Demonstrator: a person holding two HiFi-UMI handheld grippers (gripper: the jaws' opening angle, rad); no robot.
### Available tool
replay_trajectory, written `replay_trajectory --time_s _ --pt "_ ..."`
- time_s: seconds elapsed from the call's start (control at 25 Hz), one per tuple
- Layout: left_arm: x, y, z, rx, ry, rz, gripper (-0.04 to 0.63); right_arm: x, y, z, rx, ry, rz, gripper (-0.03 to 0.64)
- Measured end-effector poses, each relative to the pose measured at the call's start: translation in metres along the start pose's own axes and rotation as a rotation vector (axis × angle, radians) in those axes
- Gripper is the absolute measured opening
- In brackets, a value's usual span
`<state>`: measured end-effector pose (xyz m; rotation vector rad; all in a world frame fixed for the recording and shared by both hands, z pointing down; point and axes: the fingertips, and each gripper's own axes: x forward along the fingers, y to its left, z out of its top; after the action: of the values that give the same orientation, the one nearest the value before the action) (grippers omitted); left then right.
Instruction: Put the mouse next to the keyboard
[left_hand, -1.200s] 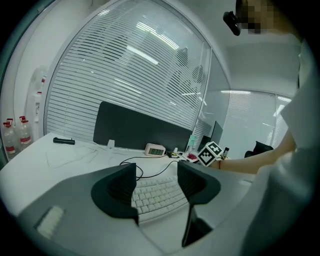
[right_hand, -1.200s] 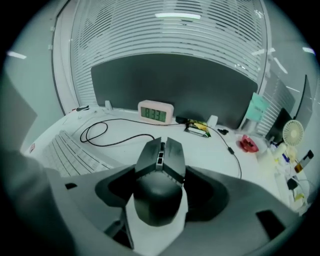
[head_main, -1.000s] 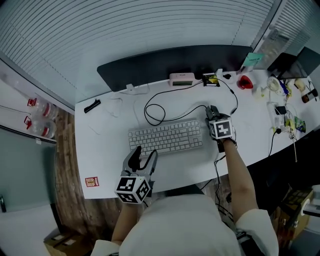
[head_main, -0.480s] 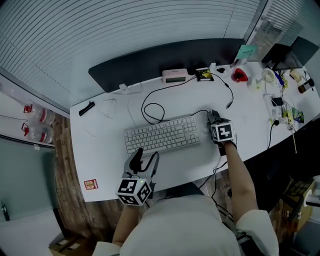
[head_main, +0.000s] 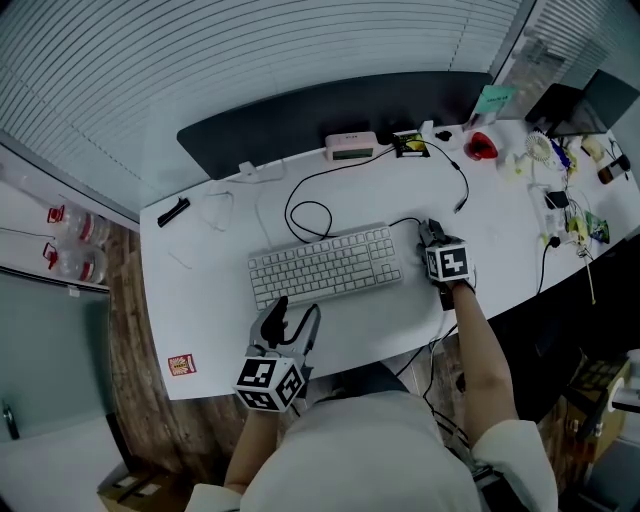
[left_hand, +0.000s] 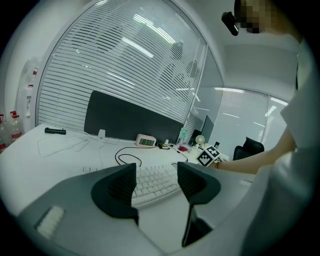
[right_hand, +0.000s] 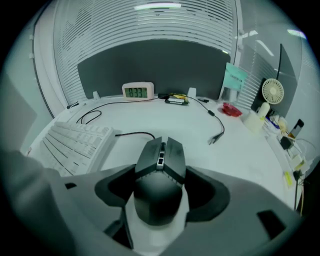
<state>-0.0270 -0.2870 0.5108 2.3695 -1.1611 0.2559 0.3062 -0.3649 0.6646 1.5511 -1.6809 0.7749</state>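
Black mouse (right_hand: 160, 150), the only one, sits on the white table (head_main: 385, 322) just right of the single keyboard (head_main: 325, 264), clamped in the right tongs (right_hand: 161, 176), which hide most of it from the head view. Bare table lies nearer the person. The left tongs (left_hand: 156, 180) stand apart, empty, by the front edge.

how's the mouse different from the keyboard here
The mouse is dark; the keyboard is white. The mouse is small and sits between the right gripper's jaws; the keyboard is far wider and untouched. They lie side by side on the white desk.
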Motion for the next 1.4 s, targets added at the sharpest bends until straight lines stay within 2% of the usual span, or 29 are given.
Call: replay_trajectory --time_s 0.36,0.68,1.12,1.4 --pt "-0.019 -0.007 -0.015 0.016 -0.007 -0.001 0.259 -0.028 0.003 -0.008 0.025 -0.11 -0.079 0.327" --pt "-0.058 -0.017 -0.038 0.024 -0.029 0.024 0.258 -0.088 0.043 -0.017 0.009 -0.237 -0.029 0.323" --pt "-0.128 -0.042 -0.064 0.048 -0.087 0.089 0.196 -0.198 0.126 -0.054 0.004 -0.419 0.073 0.147" --pt "-0.173 -0.059 -0.085 0.046 -0.095 0.12 0.155 -0.264 0.177 -0.083 0.006 -0.525 0.125 0.064"
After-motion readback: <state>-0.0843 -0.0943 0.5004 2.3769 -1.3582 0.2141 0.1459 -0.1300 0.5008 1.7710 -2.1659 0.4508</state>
